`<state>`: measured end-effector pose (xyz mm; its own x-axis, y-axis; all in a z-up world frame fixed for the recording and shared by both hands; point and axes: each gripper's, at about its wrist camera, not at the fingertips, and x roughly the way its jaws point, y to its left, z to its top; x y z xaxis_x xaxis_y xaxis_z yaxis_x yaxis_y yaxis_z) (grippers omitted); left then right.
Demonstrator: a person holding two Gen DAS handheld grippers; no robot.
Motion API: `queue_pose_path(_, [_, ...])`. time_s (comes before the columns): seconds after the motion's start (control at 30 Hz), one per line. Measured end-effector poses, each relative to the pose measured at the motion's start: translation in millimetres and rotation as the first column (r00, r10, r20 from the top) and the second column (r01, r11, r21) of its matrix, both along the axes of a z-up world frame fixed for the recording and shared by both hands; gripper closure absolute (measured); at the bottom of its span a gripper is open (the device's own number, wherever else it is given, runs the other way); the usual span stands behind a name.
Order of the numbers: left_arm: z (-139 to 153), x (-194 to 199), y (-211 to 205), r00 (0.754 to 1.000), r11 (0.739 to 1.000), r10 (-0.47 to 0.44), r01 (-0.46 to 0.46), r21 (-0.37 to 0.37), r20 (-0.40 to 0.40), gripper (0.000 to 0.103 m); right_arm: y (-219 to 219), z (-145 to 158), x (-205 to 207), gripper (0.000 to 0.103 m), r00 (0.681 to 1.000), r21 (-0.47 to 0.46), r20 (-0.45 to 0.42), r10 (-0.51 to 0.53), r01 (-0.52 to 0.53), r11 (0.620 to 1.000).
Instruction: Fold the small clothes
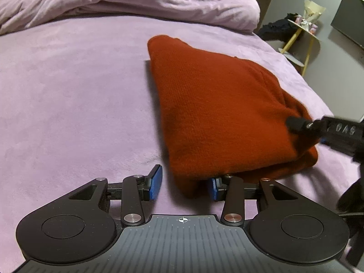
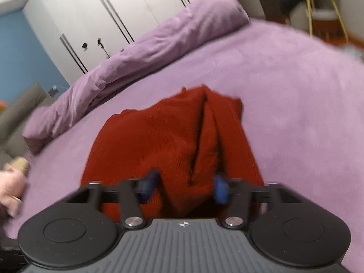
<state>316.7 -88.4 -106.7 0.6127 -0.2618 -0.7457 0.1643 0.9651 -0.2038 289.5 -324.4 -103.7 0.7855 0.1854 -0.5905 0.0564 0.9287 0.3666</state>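
On bed (image 1: pixel 68 95), near duvet (image 1: pixel 127 2): folded red sweater (image 1: pixel 216 104). Left gripper (image 1: pixel 185 185) spread wide astride sweater's near corner; right gripper (image 2: pixel 183 187) likewise spread over sweater edge, unclamped, apparently positioned for next fold.

Both cams ride low on their grippers, looking forward along the fingers. The left wrist view sits just behind the left gripper (image 1: pixel 184 185), close over the bed (image 1: pixel 68 95), with the red garment (image 1: pixel 218 113) ahead and to its right. The right wrist view tilts down from behind the right gripper (image 2: pixel 184 187), garment (image 2: pixel 163 141) dead ahead. Both share garment, bed and duvet (image 1: pixel 136 4).
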Motion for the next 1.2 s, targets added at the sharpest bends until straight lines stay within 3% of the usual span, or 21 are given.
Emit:
queue_pose_path(0.07, [0.2,-1.3,4.5,1.000,1.000,-0.004,0.004,0.015,0.014,0.053,-3.0,11.2,-5.7,0.087,0.998,0.026,0.044,-0.041,0.040,0.999])
queue_pose_path(0.13, [-0.9,-2.0,8.3,1.000,1.000,-0.006,0.006,0.010,0.016,0.049,-30.6,10.5,-18.1,0.087,0.990,0.248,0.070,-0.121,0.100,0.964])
queue_pose_path(0.17, [-2.2,-2.0,9.1,1.000,1.000,-0.007,0.007,0.003,0.011,0.048,-41.3,4.9,-21.1,0.088,0.986,0.308,0.057,-0.155,0.131,0.942])
queue_pose_path(0.27, [-7.0,-1.9,8.5,1.000,1.000,-0.011,0.011,-0.005,-0.002,0.048,-40.2,-16.5,-19.9,0.090,0.980,0.181,-0.033,-0.195,0.198,0.963])
queue_pose_path(0.33, [-7.0,-3.2,9.9,1.000,1.000,-0.013,0.013,-0.011,-0.002,0.048,-37.8,-25.2,-19.6,0.089,0.984,0.148,-0.017,-0.177,0.178,0.973])
queue_pose_path(0.43, [0.8,-7.9,22.7,0.999,0.998,-0.031,0.030,-0.046,-0.026,0.048,-37.9,-9.6,-16.4,0.082,0.988,0.092,-0.021,-0.153,0.155,0.984])
queue_pose_path(0.53, [13.8,-14.3,39.0,0.999,0.998,-0.040,0.038,-0.058,-0.035,0.050,-41.0,11.7,-24.6,0.077,0.972,-0.028,0.025,-0.235,0.236,0.971])
queue_pose_path(0.67, [35.3,-8.8,57.2,0.998,0.994,0.059,-0.056,-0.096,0.026,0.050,-37.1,28.1,-11.6,0.076,0.977,0.047,0.094,-0.192,0.188,0.981])
queue_pose_path(0.77, [45.1,12.7,48.8,0.994,0.991,0.100,-0.095,-0.089,0.050,0.050,-0.7,29.0,31.3,0.076,0.998,0.090,0.059,-0.012,0.007,0.996])
queue_pose_path(0.83, [51.2,28.4,37.3,0.989,0.991,0.120,-0.113,-0.078,0.084,0.050,28.3,24.7,67.1,0.078,0.997,0.045,0.014,0.071,-0.072,0.996])
queue_pose_path(0.9, [57.2,46.0,24.9,0.985,0.989,0.131,-0.123,-0.080,0.116,0.048,40.6,18.5,94.2,0.080,0.993,0.015,0.030,0.117,-0.118,0.993])
queue_pose_path(0.97, [59.1,66.1,7.1,0.983,0.991,0.120,-0.110,-0.077,0.140,0.047,40.1,11.5,118.8,0.081,0.996,-0.033,0.015,0.092,-0.092,0.995])
queue_pose_path(1.03, [55.4,86.4,-12.4,0.983,0.993,0.104,-0.096,-0.064,0.151,0.047,27.4,3.9,134.2,0.088,0.999,-0.032,0.004,0.052,-0.052,0.998])
queue_pose_path(1.07, [51.9,94.7,-19.1,0.983,0.993,0.106,-0.097,-0.065,0.148,0.047,19.2,-1.0,138.6,0.101,0.999,-0.026,-0.011,0.035,-0.035,0.999])
queue_pose_path(1.2, [32.0,127.6,-46.0,0.976,0.988,0.148,-0.139,-0.065,0.158,0.045,-9.1,-16.5,131.7,0.103,0.999,0.004,0.007,-0.034,0.034,0.999])
